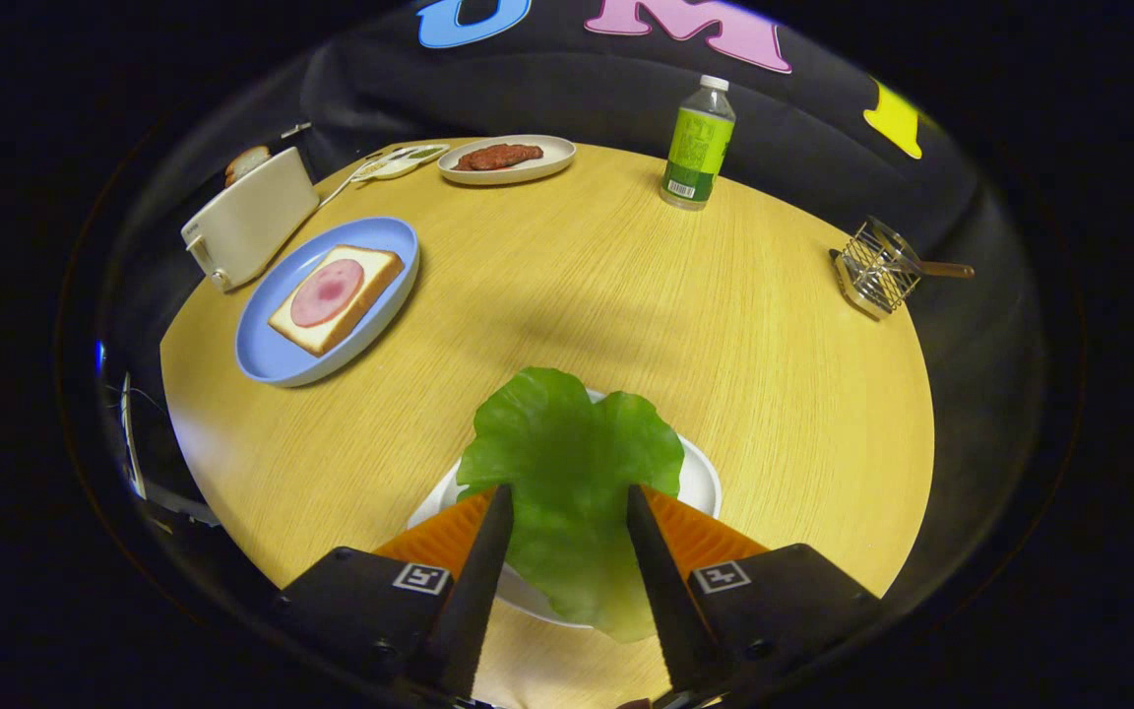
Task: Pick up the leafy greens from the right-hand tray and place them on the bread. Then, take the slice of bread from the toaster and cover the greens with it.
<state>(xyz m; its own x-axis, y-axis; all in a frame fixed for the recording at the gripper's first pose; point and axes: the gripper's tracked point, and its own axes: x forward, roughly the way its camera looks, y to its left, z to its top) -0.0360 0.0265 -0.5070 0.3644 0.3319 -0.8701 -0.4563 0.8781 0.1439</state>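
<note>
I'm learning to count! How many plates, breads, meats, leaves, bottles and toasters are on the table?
Plates: 4, blue, white under the leaf, meat plate, small dish
Bread: 2
Meat: 2
Leaves: 1, between the open gripper fingers
Bottles: 1
Toasters: 1
Total: 11

Gripper (567,502) pointed forward and angled down, fingers (484,551) spread apart, one left, one right, gap open between them.
</note>
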